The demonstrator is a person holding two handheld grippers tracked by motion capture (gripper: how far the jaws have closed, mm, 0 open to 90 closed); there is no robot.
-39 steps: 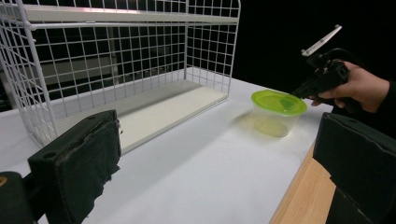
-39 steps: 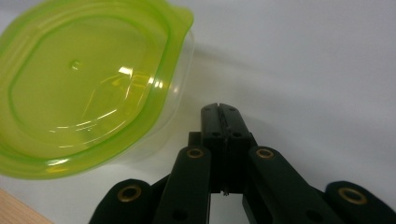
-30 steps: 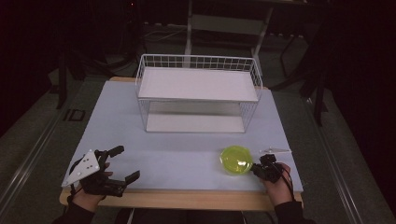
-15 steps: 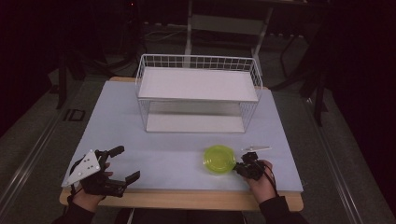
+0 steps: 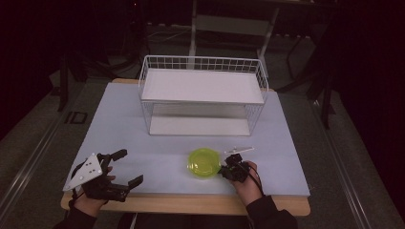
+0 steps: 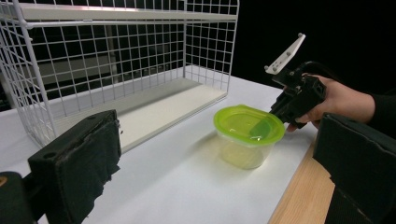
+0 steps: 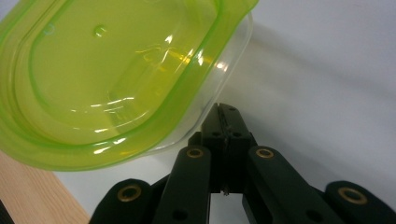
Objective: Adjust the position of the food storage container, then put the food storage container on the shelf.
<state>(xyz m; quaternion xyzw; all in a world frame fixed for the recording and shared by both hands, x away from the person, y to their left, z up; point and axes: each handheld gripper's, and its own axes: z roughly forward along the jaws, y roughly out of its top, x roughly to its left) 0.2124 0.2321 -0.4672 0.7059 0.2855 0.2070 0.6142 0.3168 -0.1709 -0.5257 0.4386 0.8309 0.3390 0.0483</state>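
Looking down from the high view, we see our right gripper (image 5: 228, 170) touching the lidded yellow-green container (image 5: 204, 163) at its left, while our left gripper (image 5: 125, 167) rests released, well apart. From the left gripper view, the container (image 6: 247, 135) sits ahead, between wide jaws. Our right gripper view shows jaws clenched together against the container's rim (image 7: 205, 88).

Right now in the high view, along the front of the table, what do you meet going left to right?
Left gripper, open → green-lidded container → right gripper, jaws closed against the container's side → the hand holding it.
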